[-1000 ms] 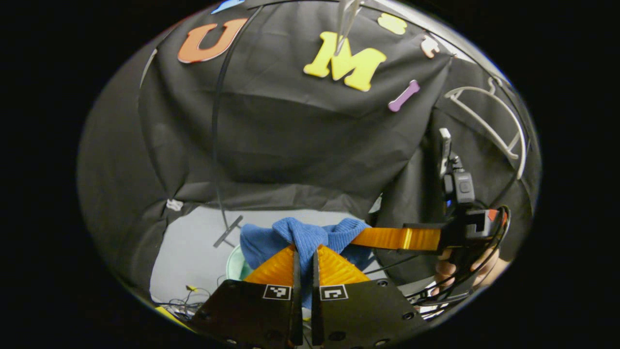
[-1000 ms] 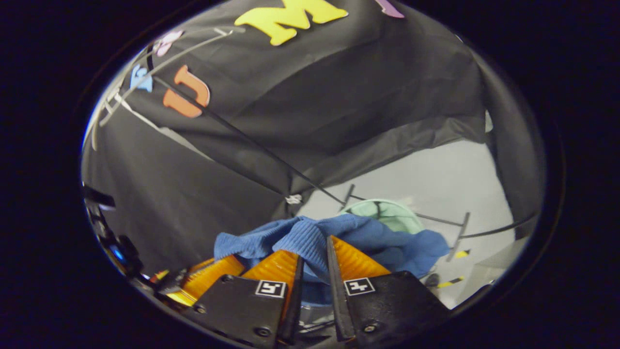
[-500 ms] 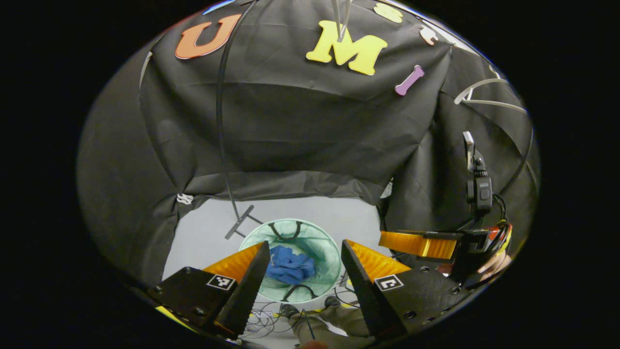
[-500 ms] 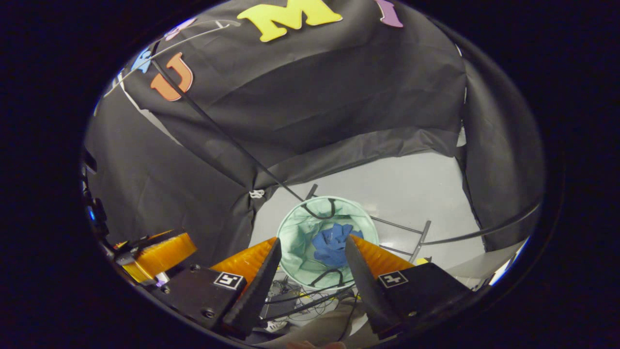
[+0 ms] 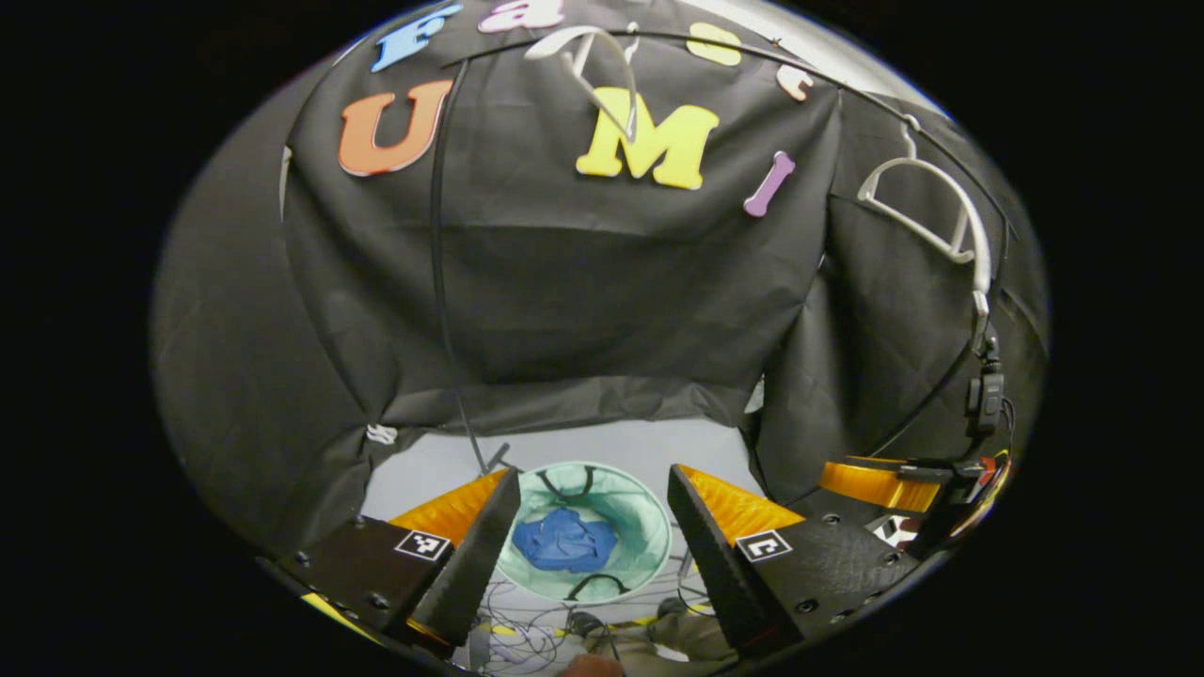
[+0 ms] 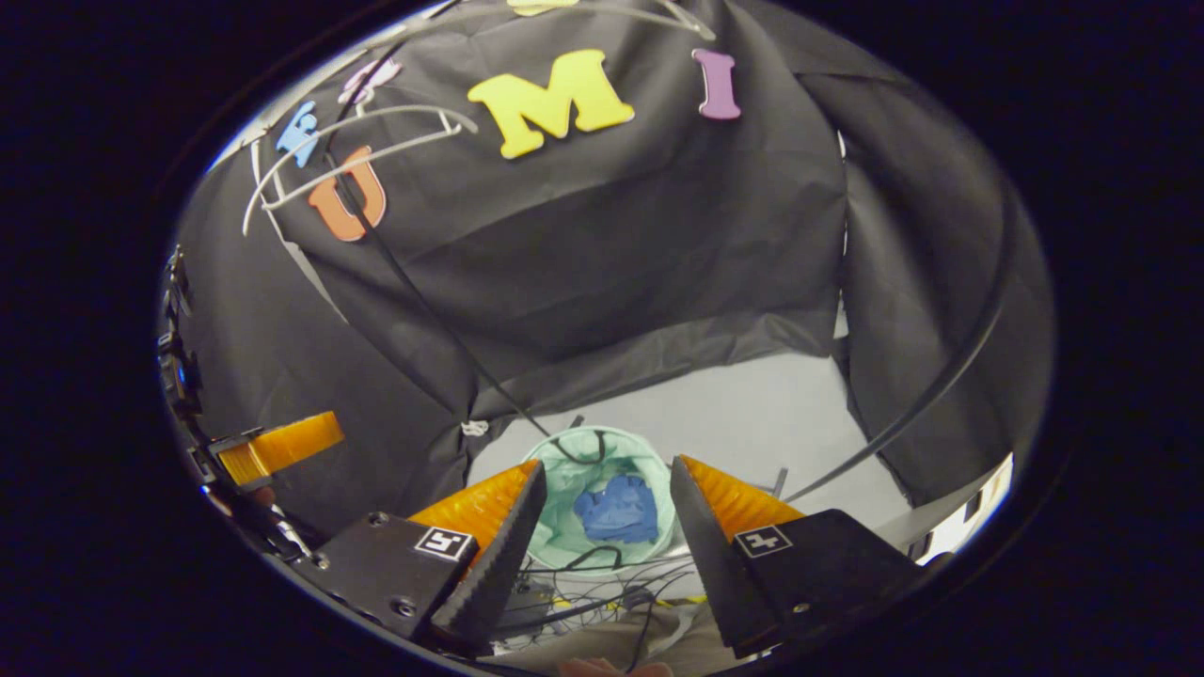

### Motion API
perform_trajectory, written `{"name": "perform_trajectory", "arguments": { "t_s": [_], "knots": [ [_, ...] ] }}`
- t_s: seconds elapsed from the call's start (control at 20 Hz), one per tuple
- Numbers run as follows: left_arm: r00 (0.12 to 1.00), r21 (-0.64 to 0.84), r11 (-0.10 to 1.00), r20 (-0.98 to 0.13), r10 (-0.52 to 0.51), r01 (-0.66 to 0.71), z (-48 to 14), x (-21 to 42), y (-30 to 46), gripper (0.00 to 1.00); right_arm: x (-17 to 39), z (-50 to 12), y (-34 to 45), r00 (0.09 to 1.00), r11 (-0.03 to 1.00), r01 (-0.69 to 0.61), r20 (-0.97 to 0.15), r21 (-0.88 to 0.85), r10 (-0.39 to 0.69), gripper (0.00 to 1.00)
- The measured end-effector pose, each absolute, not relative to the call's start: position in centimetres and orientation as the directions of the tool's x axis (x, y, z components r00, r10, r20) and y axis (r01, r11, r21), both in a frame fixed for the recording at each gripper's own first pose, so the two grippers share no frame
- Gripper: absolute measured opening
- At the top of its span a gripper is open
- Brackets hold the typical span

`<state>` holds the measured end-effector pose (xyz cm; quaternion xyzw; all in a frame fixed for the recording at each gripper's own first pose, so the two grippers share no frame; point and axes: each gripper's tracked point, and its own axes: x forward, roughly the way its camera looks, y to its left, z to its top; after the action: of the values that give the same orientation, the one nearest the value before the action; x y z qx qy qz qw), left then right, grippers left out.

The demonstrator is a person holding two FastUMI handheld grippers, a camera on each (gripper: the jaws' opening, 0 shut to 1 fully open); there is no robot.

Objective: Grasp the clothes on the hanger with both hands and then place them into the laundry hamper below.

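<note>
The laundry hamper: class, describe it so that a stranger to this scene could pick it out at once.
Find the pale grey floor below the black cloth wall. On it stands the laundry hamper, round and open-topped, between the open left gripper fingers. Its mint-green lining and the crumpled blue clothes inside set it apart.

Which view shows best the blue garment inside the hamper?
The left gripper view: the garment lies bigger and near the centre of the hamper, with its folds visible. In the right gripper view the garment looks smaller and sits close to one open finger.
</note>
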<state>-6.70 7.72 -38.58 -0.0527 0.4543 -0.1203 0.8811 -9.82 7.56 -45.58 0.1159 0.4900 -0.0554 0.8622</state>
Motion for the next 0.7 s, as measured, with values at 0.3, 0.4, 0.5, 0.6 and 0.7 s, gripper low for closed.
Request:
{"name": "perform_trajectory", "arguments": {
  "t_s": [0.3, 0.4, 0.5, 0.6, 0.7],
  "knots": [
    [0.73, -0.114, 0.988, -0.666, -0.156, 0.108, -29.0, -5.5, 7.0, 0.97, -8.9, -34.5, 2.0, 0.71, 0.988, 0.131, -0.703, 0.076, -0.04, 0.87],
    [0.783, -0.097, 0.991, -0.608, -0.133, 0.092, -25.9, -5.8, 6.8, 0.97, -8.1, -30.2, 0.8, 0.781, 0.995, 0.094, -0.622, 0.039, -0.05, 0.87],
    [0.824, -0.083, 0.994, -0.556, -0.107, 0.073, -23.3, -5.5, 6.4, 0.92, -8.2, -26.8, 0.4, 0.825, 0.997, 0.076, -0.563, 0.023, -0.05, 0.99],
    [0.857, -0.069, 0.996, -0.509, -0.085, 0.057, -20.9, -5.1, 6.1, 0.92, -7.8, -23.3, -0.1, 0.857, 0.999, 0.049, -0.513, 0.008, -0.038, 0.99],
    [0.879, -0.052, 0.998, -0.474, -0.062, 0.043, -18.9, -5.4, 5.9, 0.92, -6.3, -20.5, -0.3, 0.888, 0.999, 0.032, -0.458, -0.014, -0.035, 0.96]
  ]
}}
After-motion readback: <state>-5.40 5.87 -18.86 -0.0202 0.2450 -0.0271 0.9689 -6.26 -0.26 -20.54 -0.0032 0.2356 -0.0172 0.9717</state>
